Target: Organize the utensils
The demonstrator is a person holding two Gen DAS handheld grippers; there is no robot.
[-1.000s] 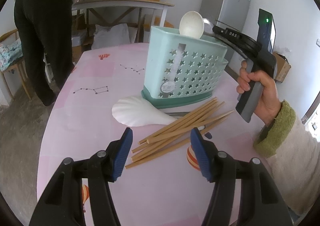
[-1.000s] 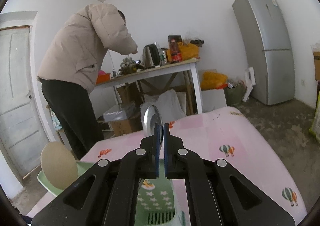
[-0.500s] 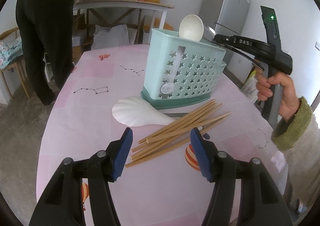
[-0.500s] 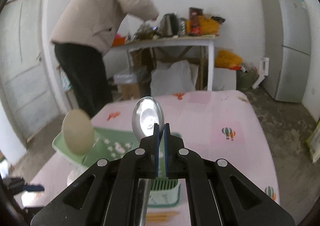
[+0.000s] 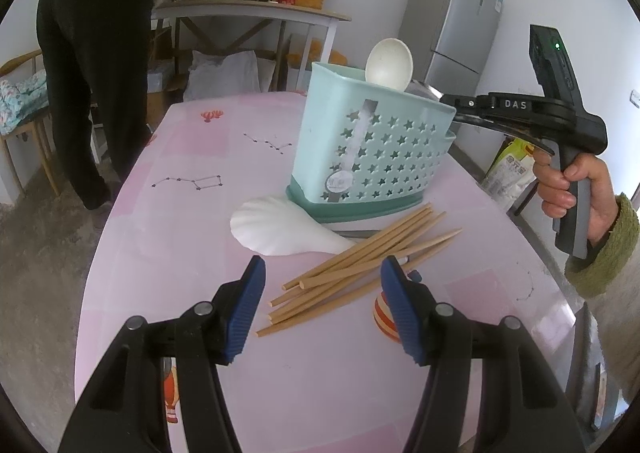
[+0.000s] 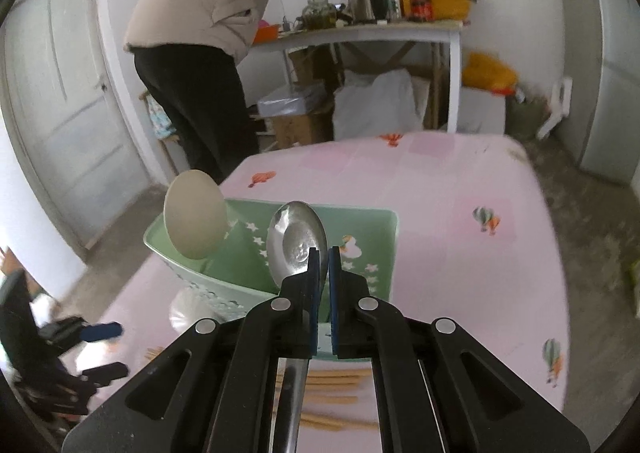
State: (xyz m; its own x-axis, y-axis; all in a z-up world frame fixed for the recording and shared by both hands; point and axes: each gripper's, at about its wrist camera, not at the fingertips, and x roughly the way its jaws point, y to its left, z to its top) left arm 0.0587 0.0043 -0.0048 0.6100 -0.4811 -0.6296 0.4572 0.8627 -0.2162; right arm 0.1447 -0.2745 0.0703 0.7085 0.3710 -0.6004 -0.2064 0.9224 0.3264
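The right gripper pinches the metal spoon over the green caddy; a loose pinch could drop it outside. The left gripper gapes empty above the chopsticks

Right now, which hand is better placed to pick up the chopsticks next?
Left. The left gripper is open with its fingers on either side of the chopsticks lying on the table. The right gripper is shut on the metal spoon above the holder.
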